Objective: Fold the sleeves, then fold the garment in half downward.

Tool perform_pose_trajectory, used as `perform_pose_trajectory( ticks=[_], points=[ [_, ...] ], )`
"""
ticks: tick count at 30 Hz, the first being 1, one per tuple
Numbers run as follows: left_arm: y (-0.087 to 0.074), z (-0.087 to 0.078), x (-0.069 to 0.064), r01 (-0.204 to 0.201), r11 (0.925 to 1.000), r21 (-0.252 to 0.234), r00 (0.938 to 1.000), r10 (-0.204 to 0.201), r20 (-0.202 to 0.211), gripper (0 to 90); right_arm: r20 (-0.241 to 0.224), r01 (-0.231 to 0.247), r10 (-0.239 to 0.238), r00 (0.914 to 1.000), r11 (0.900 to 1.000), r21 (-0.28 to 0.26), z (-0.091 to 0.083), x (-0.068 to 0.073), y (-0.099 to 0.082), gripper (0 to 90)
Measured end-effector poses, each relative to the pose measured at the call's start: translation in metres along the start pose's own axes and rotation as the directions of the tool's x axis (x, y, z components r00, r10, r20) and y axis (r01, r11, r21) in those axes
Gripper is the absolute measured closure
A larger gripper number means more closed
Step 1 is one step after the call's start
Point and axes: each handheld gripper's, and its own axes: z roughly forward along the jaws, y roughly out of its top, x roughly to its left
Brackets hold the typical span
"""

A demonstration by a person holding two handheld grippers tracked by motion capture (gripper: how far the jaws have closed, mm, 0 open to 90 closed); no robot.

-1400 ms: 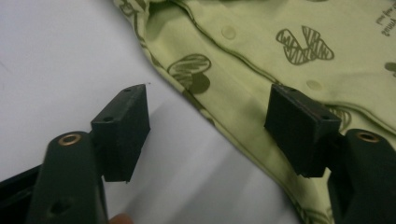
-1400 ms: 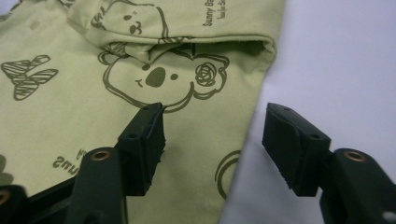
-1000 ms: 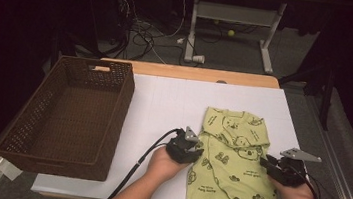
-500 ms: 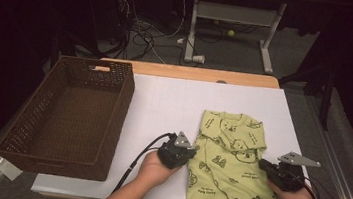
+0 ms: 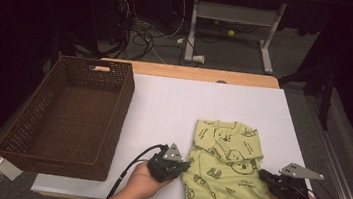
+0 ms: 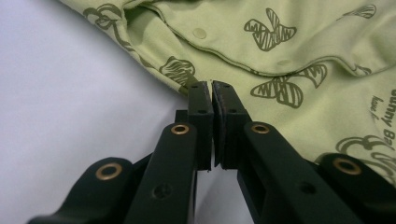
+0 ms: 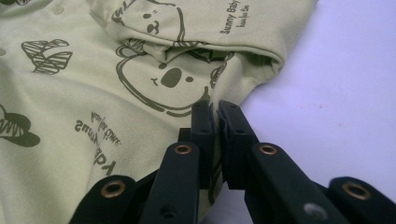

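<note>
A light green baby garment point(image 5: 226, 170) printed with koalas and butterflies lies flat on the white table top point(image 5: 189, 106), its lower end hanging over the near edge. My left gripper point(image 5: 186, 165) is at its left edge. In the left gripper view the jaws point(image 6: 212, 86) are shut with the fabric's hem point(image 6: 187, 79) pinched at their tips. My right gripper point(image 5: 262, 175) is at the garment's right edge. In the right gripper view its jaws point(image 7: 215, 106) are shut on a fold of the fabric point(image 7: 140, 93) beside the sleeve point(image 7: 243, 42).
A dark brown wicker basket point(image 5: 119, 118) stands on the left of the table, with nothing inside it. Behind the table are a desk frame point(image 5: 234, 15), cables on the floor point(image 5: 141, 35) and a small yellow ball point(image 5: 230, 33). Both grippers' cables trail off the near edge.
Both hands have drawn back toward the near edge of the table, and the garment has slid with them. The left gripper's jaws have gone shut on its hem.
</note>
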Motion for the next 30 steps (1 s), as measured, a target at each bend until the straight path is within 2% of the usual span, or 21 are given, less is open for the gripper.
perform_pose_trajectory(
  ticks=[4,9,10,12,14,17,19,20,24,28,30],
  points=[
    [-0.006,-0.007,-0.006,-0.010,0.9999,0.002,0.9999,0.010,-0.006,83.9,-0.018,0.021,-0.021,0.9996,0.9998,0.000,-0.004,0.009,-0.003,86.5],
    [-0.012,-0.013,-0.006,0.025,0.9997,-0.009,0.9996,-0.025,0.015,83.6,-0.038,0.036,-0.036,0.9986,0.9993,-0.005,-0.009,0.019,-0.005,84.4],
    [-0.012,-0.012,-0.005,0.031,0.9995,-0.004,0.9993,-0.031,0.022,81.6,-0.039,0.037,-0.037,0.9986,0.9993,-0.007,-0.009,0.020,-0.005,81.0],
    [-0.012,-0.010,-0.002,0.060,0.9982,-0.006,0.9976,-0.060,0.035,67.6,-0.044,0.032,-0.033,0.9985,0.9994,-0.014,-0.009,0.019,-0.003,74.5],
    [-0.012,-0.010,-0.001,0.066,0.9978,-0.007,0.9975,-0.066,0.027,59.8,-0.047,0.019,-0.020,0.9987,0.9995,-0.023,-0.009,0.019,-0.002,67.3],
    [-0.012,-0.011,0.002,0.093,0.9950,-0.034,0.9955,-0.093,0.018,50.1,-0.035,0.002,-0.004,0.9994,0.9991,-0.042,-0.010,0.018,-0.001,55.9],
    [-0.011,-0.013,0.006,0.129,0.9899,-0.061,0.9917,-0.128,0.014,39.6,-0.027,-0.010,0.008,0.9996,0.9980,-0.063,-0.009,0.016,0.000,44.7],
    [-0.010,-0.013,0.007,0.139,0.9879,-0.068,0.9902,-0.139,0.016,36.2,-0.027,-0.015,0.013,0.9995,0.9974,-0.070,-0.008,0.015,0.001,38.1],
    [-0.009,-0.013,0.010,0.154,0.9845,-0.084,0.9880,-0.154,0.002,25.2,-0.009,-0.016,0.016,0.9998,0.9954,-0.094,-0.005,0.013,0.004,23.2],
    [-0.006,-0.010,0.013,0.170,0.9806,-0.097,0.9852,-0.171,0.000,15.5,-0.002,-0.022,0.022,0.9998,0.9915,-0.128,-0.003,0.010,0.010,13.2],
    [-0.004,-0.008,0.014,0.181,0.9766,-0.117,0.9826,-0.184,-0.023,12.1,0.012,-0.032,0.034,0.9994,0.9899,-0.138,-0.001,0.009,0.012,3.6]
  ],
)
